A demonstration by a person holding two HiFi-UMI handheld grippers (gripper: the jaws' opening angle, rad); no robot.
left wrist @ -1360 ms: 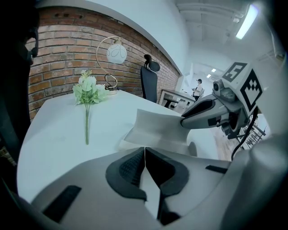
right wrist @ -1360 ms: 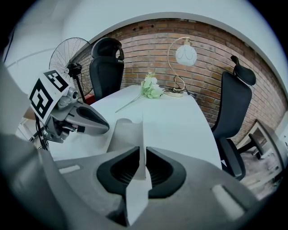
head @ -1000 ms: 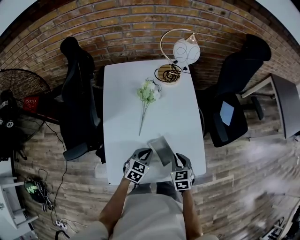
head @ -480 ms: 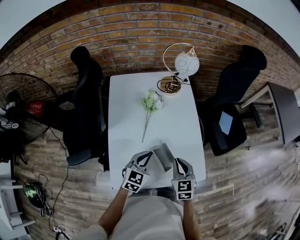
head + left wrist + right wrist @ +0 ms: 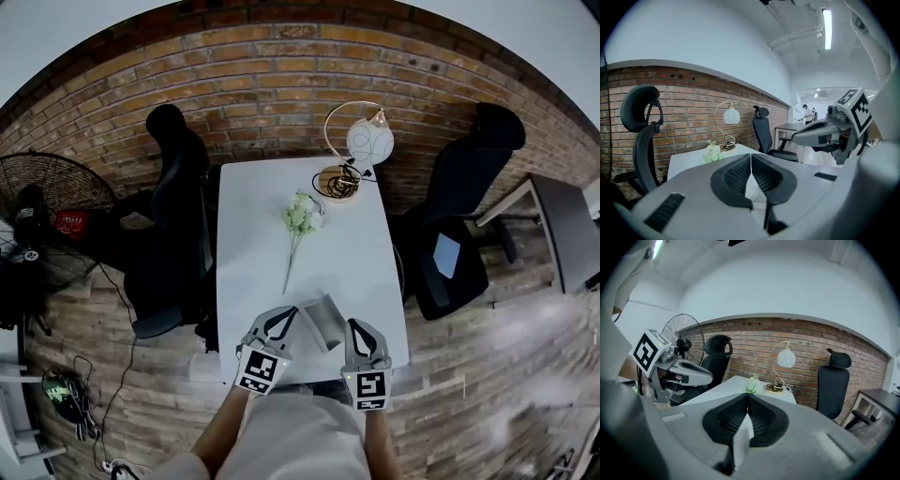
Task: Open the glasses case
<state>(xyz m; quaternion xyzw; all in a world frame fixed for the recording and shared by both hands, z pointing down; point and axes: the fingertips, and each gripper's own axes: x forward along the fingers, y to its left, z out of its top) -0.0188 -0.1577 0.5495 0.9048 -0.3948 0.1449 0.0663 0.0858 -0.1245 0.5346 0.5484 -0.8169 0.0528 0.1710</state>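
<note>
"Where is the grey glasses case (image 5: 325,320)?"

"Over the white table's (image 5: 262,216) near edge, between both tools: left gripper (image 5: 290,315) pinches its left edge, right gripper (image 5: 352,327) its right."

Lamp (image 5: 361,141) at the worktop's (image 5: 246,253) far end, flowers (image 5: 300,216) mid-worktop, glasses case (image 5: 324,319) at the near edge between left gripper (image 5: 284,317) and right gripper (image 5: 354,327), fan (image 5: 52,202) way off left.

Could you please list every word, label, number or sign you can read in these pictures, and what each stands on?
No readable text anywhere.
On the left gripper and right gripper: black-and-white square markers only, no letters or numbers.
The red patch on the fan: too small to read.
</note>
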